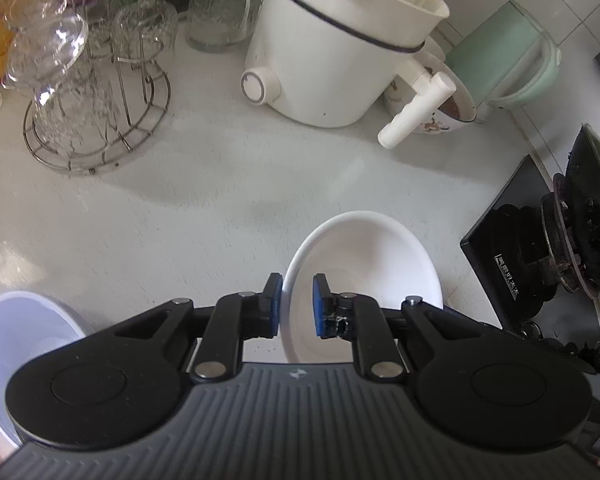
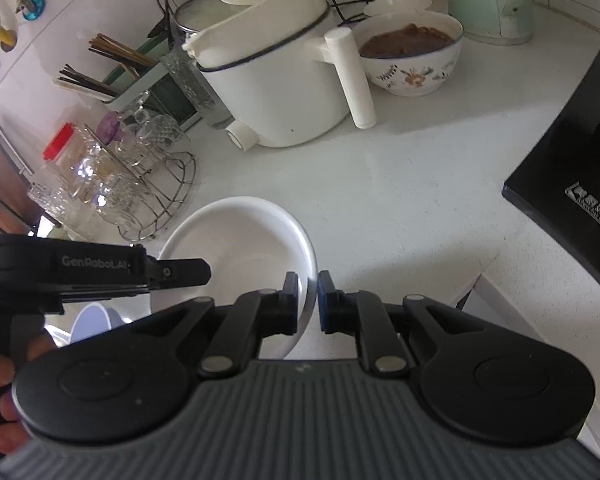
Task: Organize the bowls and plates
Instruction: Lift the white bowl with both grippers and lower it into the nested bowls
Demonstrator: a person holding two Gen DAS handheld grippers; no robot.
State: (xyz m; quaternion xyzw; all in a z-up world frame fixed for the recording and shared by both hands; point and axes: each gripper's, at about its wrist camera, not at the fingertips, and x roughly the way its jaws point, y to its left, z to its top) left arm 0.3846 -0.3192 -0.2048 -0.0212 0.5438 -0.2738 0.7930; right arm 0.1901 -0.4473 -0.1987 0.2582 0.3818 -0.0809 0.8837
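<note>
A white bowl [image 1: 364, 264] is held above the white counter between both grippers. My left gripper [image 1: 297, 306] straddles its left rim, one blue pad outside and one inside, with a visible gap to the inner pad. My right gripper [image 2: 308, 304] is shut on the bowl's right rim [image 2: 236, 240]. The left gripper also shows in the right wrist view [image 2: 180, 272], reaching over the bowl's left side. A pale lilac bowl [image 1: 16, 344] sits low at the left and also shows in the right wrist view [image 2: 92, 320].
A white electric pot [image 1: 340, 48] with a long handle stands at the back. A patterned bowl of brown food [image 2: 412, 56] and a green kettle [image 2: 488, 0] are behind it. A wire rack of glasses [image 1: 84, 92] is at left, a black stove [image 1: 540, 264] at right.
</note>
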